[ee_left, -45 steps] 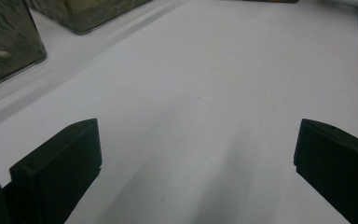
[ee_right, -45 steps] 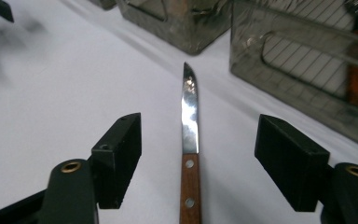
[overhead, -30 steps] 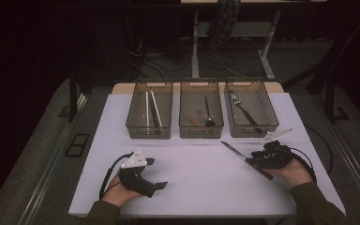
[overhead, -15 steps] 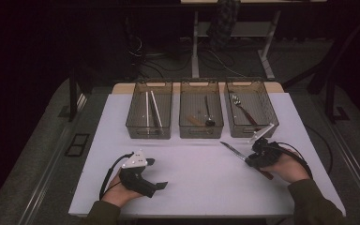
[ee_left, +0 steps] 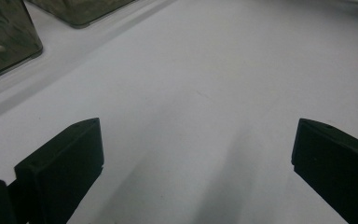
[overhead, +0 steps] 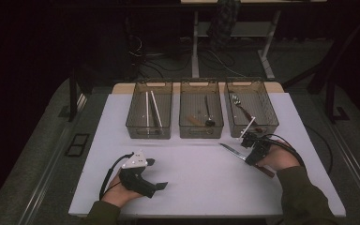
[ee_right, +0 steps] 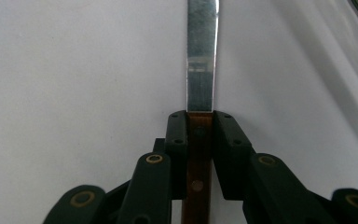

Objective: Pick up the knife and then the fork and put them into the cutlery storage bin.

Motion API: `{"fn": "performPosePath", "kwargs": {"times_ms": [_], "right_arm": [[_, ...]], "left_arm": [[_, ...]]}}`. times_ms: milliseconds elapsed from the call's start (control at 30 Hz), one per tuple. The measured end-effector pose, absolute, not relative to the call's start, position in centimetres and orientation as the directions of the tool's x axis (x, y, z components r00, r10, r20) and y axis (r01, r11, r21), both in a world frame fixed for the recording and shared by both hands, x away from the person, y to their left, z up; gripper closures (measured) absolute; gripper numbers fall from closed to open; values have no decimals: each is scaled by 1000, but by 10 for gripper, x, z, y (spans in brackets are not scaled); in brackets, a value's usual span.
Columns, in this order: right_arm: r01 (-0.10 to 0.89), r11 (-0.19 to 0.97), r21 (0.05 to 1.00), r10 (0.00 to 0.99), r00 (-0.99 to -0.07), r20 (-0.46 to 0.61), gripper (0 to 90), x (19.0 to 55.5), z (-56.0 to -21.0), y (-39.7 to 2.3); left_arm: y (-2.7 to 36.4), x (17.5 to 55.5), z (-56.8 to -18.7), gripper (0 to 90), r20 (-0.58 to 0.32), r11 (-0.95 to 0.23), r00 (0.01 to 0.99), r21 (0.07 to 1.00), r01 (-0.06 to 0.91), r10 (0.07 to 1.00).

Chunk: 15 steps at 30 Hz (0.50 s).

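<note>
While the right gripper is clamping its jaws on a knife, the pads are pressing on both sides of the brown handle, just behind where the steel blade begins. Those jaws have just been closing, with the handle between them. Seen along this gripper, the blade is running straight ahead of the jaws over the white table, and the handle is passing back between the arms of the claw. From the high view, the right gripper is sitting low at the table with the knife sticking out to its left, blade tip pointing away from the hand, and the handle end is showing just behind the hand. Three bins are lying beyond it; the right bin is just ahead of the jaws. Well to the left, the left gripper is resting on the table, its jaws standing wide apart with nothing but bare table between them.
</note>
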State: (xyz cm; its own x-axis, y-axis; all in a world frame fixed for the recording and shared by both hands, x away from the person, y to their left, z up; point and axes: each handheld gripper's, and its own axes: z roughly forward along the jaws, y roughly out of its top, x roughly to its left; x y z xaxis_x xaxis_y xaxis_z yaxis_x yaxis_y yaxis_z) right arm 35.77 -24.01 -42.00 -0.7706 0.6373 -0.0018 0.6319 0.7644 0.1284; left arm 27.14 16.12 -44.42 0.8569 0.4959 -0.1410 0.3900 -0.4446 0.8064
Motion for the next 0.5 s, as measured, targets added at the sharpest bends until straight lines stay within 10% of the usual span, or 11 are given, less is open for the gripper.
{"fn": "performPosePath", "kwargs": {"times_ms": [500], "right_arm": [[633,717,292,641,-763,83,768,349,-412,-266]], "left_arm": [[162,272,-444,9,-147,-439,855,808,393,497]]}}
